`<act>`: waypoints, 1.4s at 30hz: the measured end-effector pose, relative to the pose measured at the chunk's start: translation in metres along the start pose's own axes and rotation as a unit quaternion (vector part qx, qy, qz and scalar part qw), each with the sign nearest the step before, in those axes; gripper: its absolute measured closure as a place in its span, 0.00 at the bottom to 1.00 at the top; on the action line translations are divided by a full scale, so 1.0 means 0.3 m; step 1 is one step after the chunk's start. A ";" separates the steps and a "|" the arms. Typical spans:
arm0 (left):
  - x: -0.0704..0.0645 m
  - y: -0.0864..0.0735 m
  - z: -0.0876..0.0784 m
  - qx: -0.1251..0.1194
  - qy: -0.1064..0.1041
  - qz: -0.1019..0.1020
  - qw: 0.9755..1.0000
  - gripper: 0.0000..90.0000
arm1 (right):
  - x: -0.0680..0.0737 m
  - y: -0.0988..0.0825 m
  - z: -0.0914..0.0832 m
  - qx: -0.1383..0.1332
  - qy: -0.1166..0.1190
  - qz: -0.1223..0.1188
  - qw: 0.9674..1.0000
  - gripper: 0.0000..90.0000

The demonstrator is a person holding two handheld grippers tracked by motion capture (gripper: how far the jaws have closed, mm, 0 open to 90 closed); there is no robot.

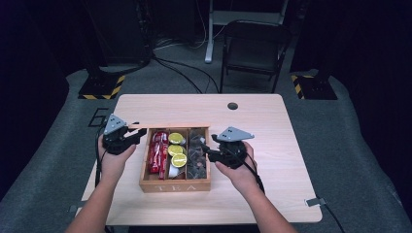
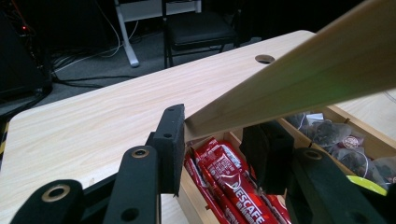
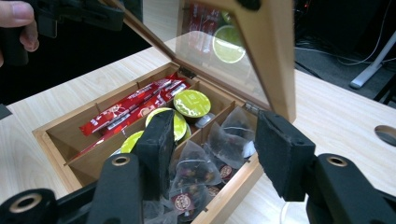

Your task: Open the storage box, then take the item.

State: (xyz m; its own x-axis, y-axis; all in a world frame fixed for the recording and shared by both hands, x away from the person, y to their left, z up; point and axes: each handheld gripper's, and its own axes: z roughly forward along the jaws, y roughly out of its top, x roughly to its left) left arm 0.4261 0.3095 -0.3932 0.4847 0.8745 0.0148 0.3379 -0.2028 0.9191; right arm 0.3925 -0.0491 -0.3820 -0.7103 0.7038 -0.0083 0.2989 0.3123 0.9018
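Wooden and marked TEA on its front, the box (image 1: 175,186) sits near the middle of the worktop (image 1: 262,126) with its glass-paned lid (image 3: 243,51) swung up and held open. Its three compartments hold red coffee sticks (image 1: 158,151) on the left, green-topped capsules (image 1: 177,150) in the middle and tea bags (image 1: 197,154) on the right.

The left hand-held gripper (image 2: 212,140) is clamped on the edge of the lid, which passes between its two black jaws and slants up and away across the left gripper view. In the high view it sits at the box's far left corner, keeping the lid raised.

The right hand-held gripper (image 3: 210,149) hovers over the right compartment with its jaws apart, partly spread and gripping nothing. In the right gripper view the tea bags lie directly between and below the jaws, but the pads do not appear to touch any of them.

The step in hand looks like picking a tea bag out of the open box while the other hand props the lid. The next move likely calls for lowering the right jaws around a single bag and closing gently on its soft pouch, without snagging the neighbours' strings. The left grip should stay firm so the lid does not drop onto the reaching hand.
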 end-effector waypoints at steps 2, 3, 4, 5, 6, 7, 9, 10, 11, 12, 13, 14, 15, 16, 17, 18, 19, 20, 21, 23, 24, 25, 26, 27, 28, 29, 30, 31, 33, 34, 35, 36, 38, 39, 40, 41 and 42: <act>0.003 0.000 -0.001 0.001 -0.004 -0.001 1.000 0.66 | 0.007 -0.008 0.007 0.005 -0.001 0.003 1.000 0.52; 0.003 -0.001 -0.001 0.000 -0.004 -0.003 1.000 0.66 | 0.009 -0.012 0.013 0.005 -0.002 -0.001 1.000 0.52; 0.003 -0.001 0.000 -0.002 -0.003 -0.003 1.000 0.66 | 0.013 -0.016 0.016 0.008 -0.002 0.002 1.000 0.52; 0.004 -0.002 0.000 -0.003 -0.004 -0.004 1.000 0.66 | 0.015 -0.024 0.026 0.011 -0.001 -0.003 1.000 0.52; 0.004 -0.002 0.000 -0.003 -0.004 -0.005 1.000 0.66 | 0.015 -0.024 0.026 0.011 -0.001 -0.003 1.000 0.52; 0.005 -0.003 0.000 -0.005 -0.004 -0.005 1.000 0.66 | 0.017 -0.035 0.038 0.017 0.002 -0.005 1.000 0.52; 0.005 -0.003 0.000 -0.005 -0.005 -0.005 1.000 0.66 | 0.019 -0.050 0.057 0.025 0.006 -0.002 1.000 0.53; 0.006 -0.003 0.000 -0.004 -0.006 -0.005 1.000 0.66 | 0.019 -0.050 0.057 0.025 0.006 -0.002 1.000 0.53; 0.006 -0.004 0.000 -0.006 -0.006 -0.005 1.000 0.66 | 0.019 -0.065 0.075 0.037 0.015 -0.009 0.999 0.53; 0.007 -0.004 0.001 -0.007 -0.007 -0.006 1.000 0.66 | 0.019 -0.065 0.075 0.037 0.015 -0.009 0.999 0.53; 0.009 -0.005 0.001 -0.008 -0.009 -0.006 1.000 0.66 | 0.025 -0.077 0.092 0.042 0.010 -0.015 0.999 0.53; 0.009 -0.005 0.001 -0.008 -0.009 -0.006 1.000 0.66 | 0.025 -0.077 0.092 0.042 0.010 -0.015 0.999 0.53; 0.011 -0.006 0.001 -0.010 -0.010 -0.009 1.000 0.66 | 0.028 -0.085 0.105 0.049 0.010 -0.018 0.999 0.53; 0.011 -0.006 0.001 -0.010 -0.010 -0.009 1.000 0.66 | 0.028 -0.085 0.105 0.049 0.010 -0.018 0.999 0.53; 0.012 -0.005 0.000 -0.009 -0.013 -0.009 1.000 0.66 | 0.030 -0.088 0.112 0.050 0.009 -0.015 0.999 0.53; 0.015 -0.006 0.001 -0.009 -0.014 -0.008 1.000 0.66 | 0.032 -0.091 0.119 0.053 0.009 -0.012 0.998 0.53; 0.016 -0.006 0.001 -0.010 -0.015 -0.010 1.000 0.66 | 0.034 -0.094 0.132 0.060 0.003 -0.017 0.998 0.53; 0.017 -0.006 0.002 -0.011 -0.016 -0.012 1.000 0.66 | 0.034 -0.094 0.132 0.060 0.003 -0.017 0.998 0.53; 0.018 -0.007 0.002 -0.012 -0.018 -0.014 1.000 0.66 | 0.034 -0.096 0.147 0.065 0.000 -0.031 0.997 0.53; 0.020 -0.007 0.002 -0.011 -0.019 -0.013 1.000 0.66 | 0.038 -0.099 0.159 0.072 -0.003 -0.030 0.997 0.55; 0.020 -0.007 0.003 -0.013 -0.019 -0.016 1.000 0.66 | 0.039 -0.100 0.165 0.070 -0.005 -0.033 0.997 0.55; 0.020 -0.007 0.004 -0.014 -0.019 -0.017 1.000 0.66 | 0.038 -0.101 0.168 0.072 -0.003 -0.037 0.997 0.56; 0.020 -0.007 0.004 -0.014 -0.019 -0.017 1.000 0.65 | 0.038 -0.101 0.168 0.072 -0.003 -0.037 0.997 0.56; 0.022 -0.006 0.003 -0.013 -0.019 -0.017 1.000 0.65 | 0.044 -0.104 0.174 0.071 -0.003 -0.026 0.997 0.56; 0.022 -0.005 0.004 -0.013 -0.020 -0.016 1.000 0.65 | 0.045 -0.106 0.179 0.067 -0.003 -0.028 0.997 0.57; 0.023 -0.005 0.004 -0.014 -0.019 -0.016 1.000 0.65 | 0.045 -0.108 0.183 0.065 -0.003 -0.032 0.997 0.57; 0.024 -0.005 0.004 -0.014 -0.020 -0.016 1.000 0.65 | 0.049 -0.118 0.191 0.063 -0.002 -0.027 0.998 0.57; 0.024 -0.005 0.005 -0.016 -0.020 -0.015 1.000 0.65 | 0.052 -0.123 0.197 0.064 -0.003 -0.023 0.998 0.57; 0.025 -0.005 0.006 -0.018 -0.020 -0.015 1.000 0.65 | 0.052 -0.130 0.208 0.065 -0.001 -0.025 0.998 0.57; 0.025 -0.005 0.007 -0.018 -0.021 -0.014 1.000 0.65 | 0.052 -0.130 0.208 0.065 -0.001 -0.025 0.998 0.57; 0.025 -0.004 0.007 -0.018 -0.021 -0.014 1.000 0.65 | 0.052 -0.132 0.212 0.064 0.003 -0.024 0.998 0.57; 0.025 -0.004 0.007 -0.018 -0.021 -0.015 1.000 0.65 | 0.052 -0.133 0.218 0.064 -0.001 -0.020 0.998 0.57; 0.026 -0.004 0.008 -0.019 -0.021 -0.015 0.999 0.65 | 0.050 -0.133 0.225 0.059 0.001 -0.016 0.998 0.57; 0.026 -0.004 0.008 -0.019 -0.021 -0.016 0.999 0.65 | 0.045 -0.132 0.229 0.056 0.003 -0.019 0.998 0.57; 0.026 -0.003 0.008 -0.019 -0.021 -0.015 0.999 0.65 | 0.045 -0.132 0.233 0.053 0.003 -0.012 0.999 0.57; 0.027 -0.003 0.008 -0.019 -0.022 -0.015 0.999 0.65 | 0.039 -0.132 0.239 0.053 0.008 -0.012 0.999 0.59; 0.027 -0.003 0.008 -0.019 -0.022 -0.015 0.999 0.65 | 0.039 -0.132 0.239 0.053 0.008 -0.012 0.999 0.59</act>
State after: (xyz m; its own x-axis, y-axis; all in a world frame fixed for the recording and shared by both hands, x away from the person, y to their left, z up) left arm 0.4317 0.3158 -0.3949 0.5094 0.8600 -0.0300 0.3231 -0.1589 0.9329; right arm 0.4181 -0.0074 -0.4487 -0.7280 0.6852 -0.0207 0.3472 0.3946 0.8508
